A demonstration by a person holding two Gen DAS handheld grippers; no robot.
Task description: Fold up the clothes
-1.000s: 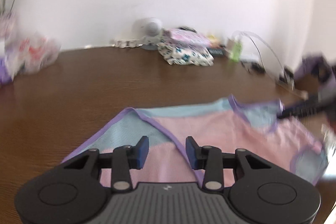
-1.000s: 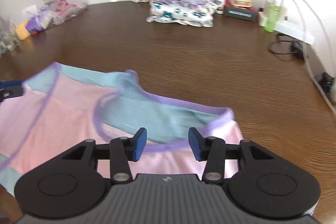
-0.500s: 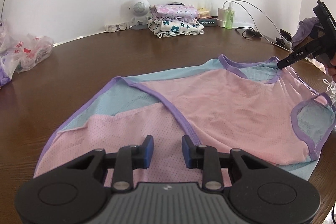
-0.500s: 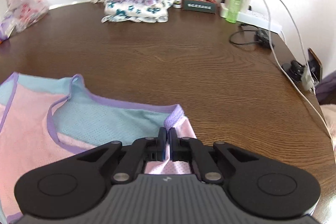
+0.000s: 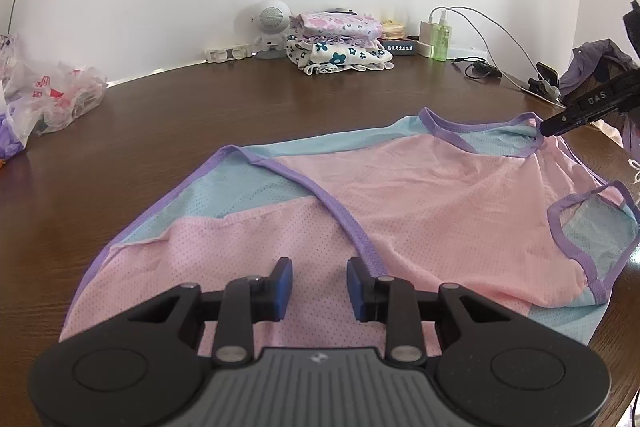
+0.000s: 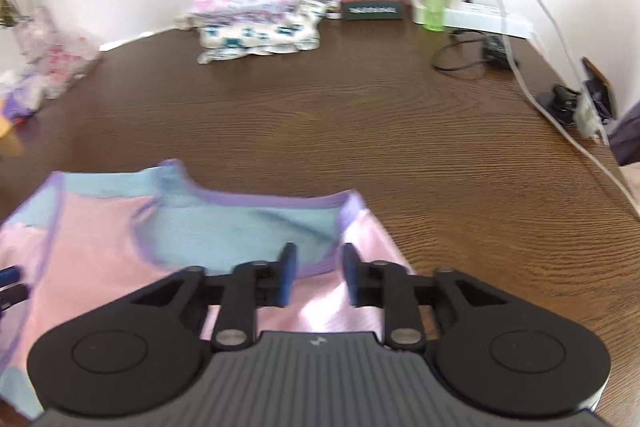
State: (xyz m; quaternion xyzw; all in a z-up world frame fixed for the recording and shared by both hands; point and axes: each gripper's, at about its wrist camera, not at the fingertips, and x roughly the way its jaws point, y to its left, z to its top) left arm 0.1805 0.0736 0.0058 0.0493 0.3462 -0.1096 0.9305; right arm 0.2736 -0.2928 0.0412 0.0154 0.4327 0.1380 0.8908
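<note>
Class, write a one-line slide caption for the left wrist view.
Left gripper open above a pink, blue and purple top spread on the brown table.

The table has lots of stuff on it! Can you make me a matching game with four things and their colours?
Things:
1. bottle
2. table
3. vest trim
4. gripper pads

Colours:
A. brown
B. blue
C. green
D. purple

Pairs: 1-C, 2-A, 3-D, 4-B

Both wrist views look down, close over the garment (image 5: 420,195), sharing the counter (image 6: 360,131) and folded pile (image 5: 340,45)
</note>
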